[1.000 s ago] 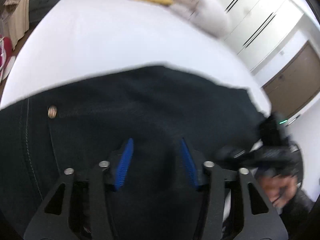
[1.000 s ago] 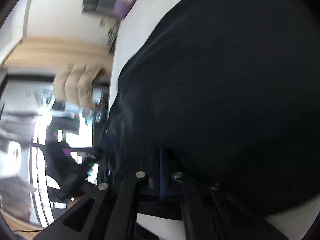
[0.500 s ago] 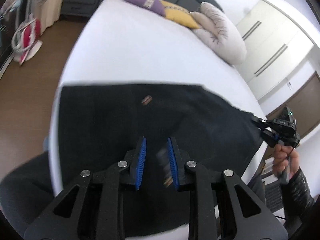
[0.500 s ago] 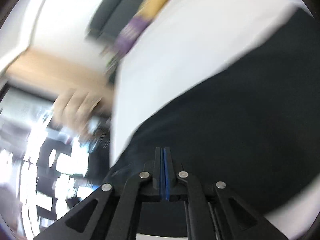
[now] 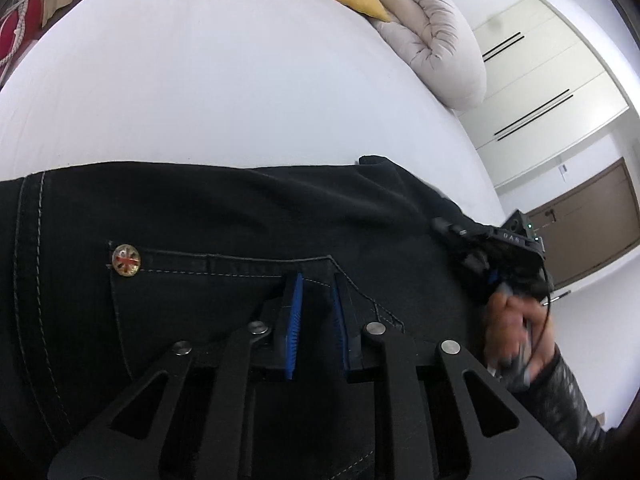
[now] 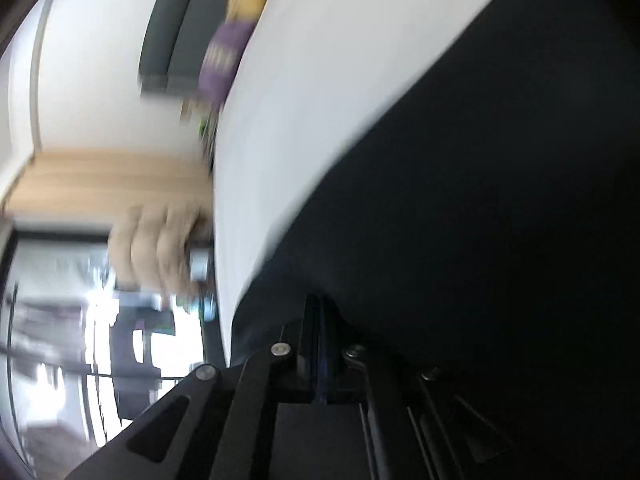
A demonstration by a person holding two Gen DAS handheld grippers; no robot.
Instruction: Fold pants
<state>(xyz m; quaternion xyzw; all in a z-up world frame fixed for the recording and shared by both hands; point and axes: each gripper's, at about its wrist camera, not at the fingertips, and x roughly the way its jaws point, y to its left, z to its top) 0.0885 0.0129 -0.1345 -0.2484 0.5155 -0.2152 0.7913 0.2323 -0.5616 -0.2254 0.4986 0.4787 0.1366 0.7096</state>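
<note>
Item: black pants [image 5: 224, 224], spread on the white bed [image 5: 224, 80], filling the lower half of both views.

Left wrist view only: pocket seam, a brass rivet [image 5: 126, 260] at 9 o'clock of my left tongs [image 5: 316, 284], pillows [image 5: 436, 36] at 1 o'clock, wardrobe doors [image 5: 536, 76], and my right hand [image 5: 516, 328] at 3 o'clock gripping its tool.

Right wrist view only, blurred: my left hand [image 6: 160, 248] at 9 o'clock off the bed edge, a purple cushion [image 6: 224, 60] at 11 o'clock.

Left tongs: blue pads narrowly apart, just been closing, pocket cloth between them; whether they pinch it I cannot tell.

Right tongs [image 6: 319, 312]: pressed together on the pants' edge.

Versus half a second back: the left tongs sit much closer to the cloth; the far bed edge and floor are gone from view.
</note>
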